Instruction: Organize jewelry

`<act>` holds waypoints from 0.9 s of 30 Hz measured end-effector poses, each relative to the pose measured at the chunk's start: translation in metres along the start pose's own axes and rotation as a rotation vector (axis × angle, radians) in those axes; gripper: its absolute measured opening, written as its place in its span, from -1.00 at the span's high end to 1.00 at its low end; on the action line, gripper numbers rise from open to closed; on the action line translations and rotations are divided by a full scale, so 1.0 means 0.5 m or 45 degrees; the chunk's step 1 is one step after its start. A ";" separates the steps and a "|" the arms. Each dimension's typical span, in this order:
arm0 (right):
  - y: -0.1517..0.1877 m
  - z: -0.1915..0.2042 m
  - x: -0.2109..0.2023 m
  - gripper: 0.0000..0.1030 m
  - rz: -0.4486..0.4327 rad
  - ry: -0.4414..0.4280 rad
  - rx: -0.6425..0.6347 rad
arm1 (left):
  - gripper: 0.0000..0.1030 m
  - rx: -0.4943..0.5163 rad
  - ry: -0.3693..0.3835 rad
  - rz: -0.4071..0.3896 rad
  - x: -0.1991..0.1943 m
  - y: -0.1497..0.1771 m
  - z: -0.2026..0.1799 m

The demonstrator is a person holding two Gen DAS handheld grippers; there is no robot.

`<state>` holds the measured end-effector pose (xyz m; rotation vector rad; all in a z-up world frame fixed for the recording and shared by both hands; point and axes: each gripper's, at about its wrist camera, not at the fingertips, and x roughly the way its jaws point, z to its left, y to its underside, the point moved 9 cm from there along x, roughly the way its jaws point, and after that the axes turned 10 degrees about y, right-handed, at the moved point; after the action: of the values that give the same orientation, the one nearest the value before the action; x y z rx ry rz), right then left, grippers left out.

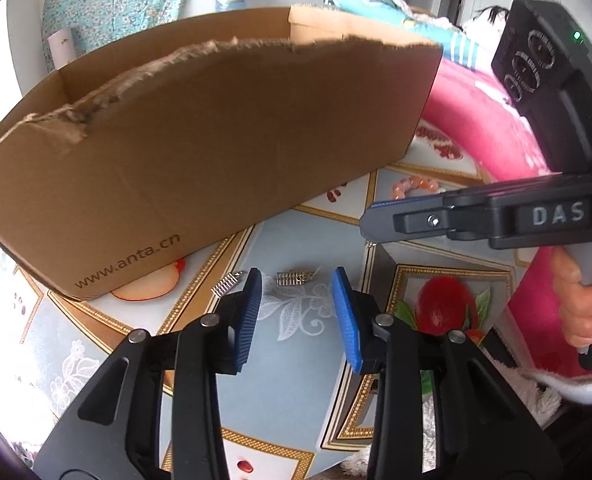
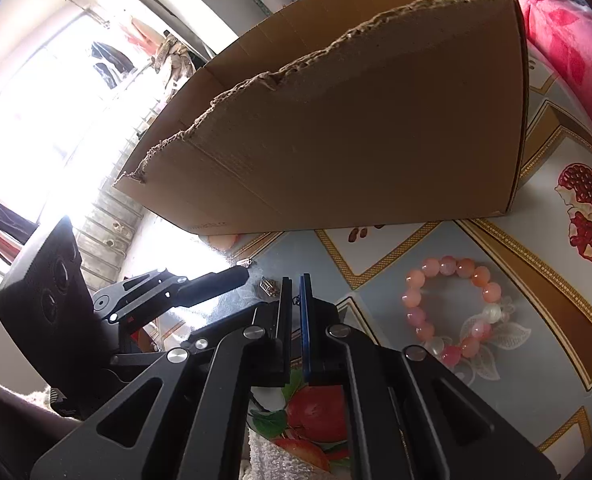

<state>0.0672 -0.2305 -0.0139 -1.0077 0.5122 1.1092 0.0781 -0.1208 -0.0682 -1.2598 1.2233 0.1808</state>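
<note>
The left gripper [image 1: 296, 280] is hovering just above the patterned tablecloth [image 1: 256, 400], its ribbed blue pads [image 1: 342, 316] standing partly apart with nothing between them. A small silver earring [image 1: 294, 277] is lying on the cloth just beyond the fingertips, and a second silver piece [image 1: 226, 283] is lying close to the left pad; the placement suggests the gripper is lining up on one of these.

The right gripper [image 2: 295, 292] is pressed together, its pads nearly meeting. A tiny link of chain is showing in the narrow slit between them, so it is probably pinching a fine jewelry item; what that item is cannot be told. A hand [image 1: 584, 312] is gripping its handle.

A torn-edged corrugated cardboard box [image 2: 356, 120] is standing open-topped behind both grippers, touching the cloth, and is judged to be the receptacle for the jewelry. Its inside is not visible.

A bracelet of round, glossy pink and white beads [image 2: 452, 308] is lying flat on the cloth to the right of the right gripper, apart from the box. The cloth is smooth and printed with fruit and gold borders.
</note>
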 end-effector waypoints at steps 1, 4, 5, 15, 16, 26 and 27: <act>0.000 -0.001 0.000 0.92 -0.002 -0.004 0.002 | 0.39 0.001 -0.010 -0.005 0.002 -0.001 0.001; -0.001 0.001 0.002 0.92 -0.005 -0.011 0.005 | 0.46 0.008 -0.026 -0.013 0.009 -0.006 0.004; -0.001 0.001 0.002 0.92 -0.005 -0.013 0.007 | 0.50 0.022 -0.044 -0.016 0.011 -0.007 0.005; -0.006 -0.002 0.004 0.92 -0.021 -0.030 0.021 | 0.68 0.048 -0.060 -0.007 0.018 -0.012 -0.002; -0.006 -0.002 0.003 0.92 -0.023 -0.031 0.021 | 0.69 0.041 -0.054 -0.009 0.017 -0.013 -0.002; -0.006 0.001 -0.014 0.92 -0.048 -0.030 0.019 | 0.69 -0.007 -0.024 -0.040 -0.004 -0.008 0.011; -0.006 0.003 -0.018 0.92 -0.053 -0.030 0.017 | 0.69 -0.007 -0.023 -0.049 -0.010 -0.008 0.010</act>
<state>0.0662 -0.2340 -0.0050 -0.9886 0.4772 1.0784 0.0818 -0.1158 -0.0627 -1.2824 1.1829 0.1674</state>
